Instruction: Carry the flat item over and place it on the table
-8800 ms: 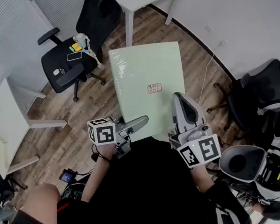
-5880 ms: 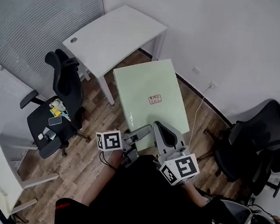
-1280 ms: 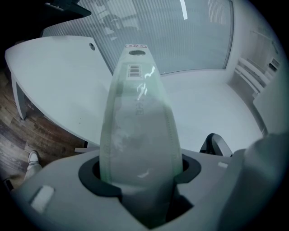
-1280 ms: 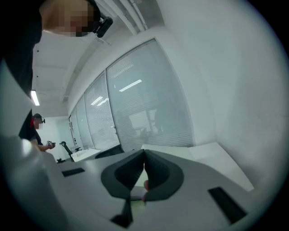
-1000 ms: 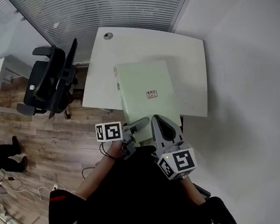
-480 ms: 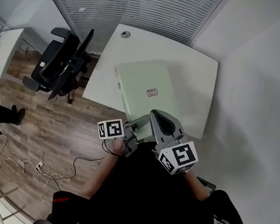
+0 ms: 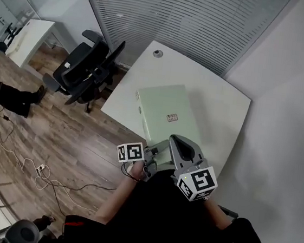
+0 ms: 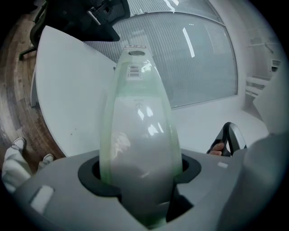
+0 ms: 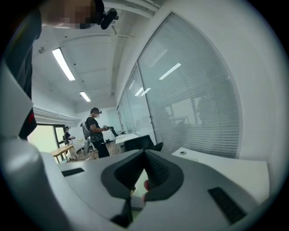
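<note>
Head view: a pale-green flat item [image 7: 166,113] lies over the white table [image 7: 213,106]. Its far part covers the table's middle, and its near edge reaches past the table's near edge toward the person. Whether its underside touches the table cannot be told from here. The left gripper [image 7: 149,153] and the right gripper [image 7: 175,143] both sit at that near edge, just off the table's near side. A black office chair [image 7: 89,70] stands on the wood floor beside the table's left side. Slatted blinds [image 7: 196,17] run behind the table's far edge.

Left gripper view: the left gripper [image 8: 140,173] has its jaws clamped on the flat item [image 8: 137,131], one on each face. The panel is seen edge-on and runs away from the jaws out over the table [image 8: 67,99]. A barcode label [image 8: 134,70] shows near the item's far end, above the table's middle. The right gripper [image 8: 231,139] shows at the table's near side, to the right.

Right gripper view: the right gripper [image 9: 143,177] has its jaws drawn close, with only a narrow gap between them. A thin sliver of the pale-green flat item [image 9: 138,179] is pinched in that gap. The table [image 9: 221,168] stretches off to the right of the jaws. A standing person [image 9: 95,131] is well beyond the table's left side, near another desk.
</note>
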The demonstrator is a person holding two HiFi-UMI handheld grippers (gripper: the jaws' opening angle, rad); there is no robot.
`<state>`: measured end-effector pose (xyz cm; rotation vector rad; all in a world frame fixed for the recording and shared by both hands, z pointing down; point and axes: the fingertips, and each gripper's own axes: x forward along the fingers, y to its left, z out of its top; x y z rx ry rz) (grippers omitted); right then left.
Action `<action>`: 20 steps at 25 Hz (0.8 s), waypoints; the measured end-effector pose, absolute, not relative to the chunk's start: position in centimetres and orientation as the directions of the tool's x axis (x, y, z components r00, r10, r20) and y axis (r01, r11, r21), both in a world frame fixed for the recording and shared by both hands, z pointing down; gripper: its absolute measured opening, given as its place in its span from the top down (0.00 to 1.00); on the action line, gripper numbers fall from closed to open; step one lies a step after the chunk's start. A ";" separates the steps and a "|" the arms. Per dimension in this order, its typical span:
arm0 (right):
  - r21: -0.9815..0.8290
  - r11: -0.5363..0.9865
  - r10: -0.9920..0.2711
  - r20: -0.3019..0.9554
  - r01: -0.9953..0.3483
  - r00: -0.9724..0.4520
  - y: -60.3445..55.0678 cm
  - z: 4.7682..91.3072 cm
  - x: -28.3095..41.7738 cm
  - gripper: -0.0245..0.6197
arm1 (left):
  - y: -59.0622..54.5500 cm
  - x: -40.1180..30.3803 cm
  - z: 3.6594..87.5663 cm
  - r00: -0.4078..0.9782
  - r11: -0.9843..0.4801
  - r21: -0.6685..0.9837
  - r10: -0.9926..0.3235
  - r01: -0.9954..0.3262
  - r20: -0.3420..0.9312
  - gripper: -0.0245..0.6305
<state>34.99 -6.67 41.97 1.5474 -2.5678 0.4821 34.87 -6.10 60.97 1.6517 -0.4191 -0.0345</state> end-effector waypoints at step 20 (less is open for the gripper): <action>-0.252 0.524 -0.784 0.230 -0.813 -0.577 -9.4 43.8 37.4 0.96 | -8.6 36.7 68.9 0.871 0.066 0.935 -0.346 -0.349 0.350 0.53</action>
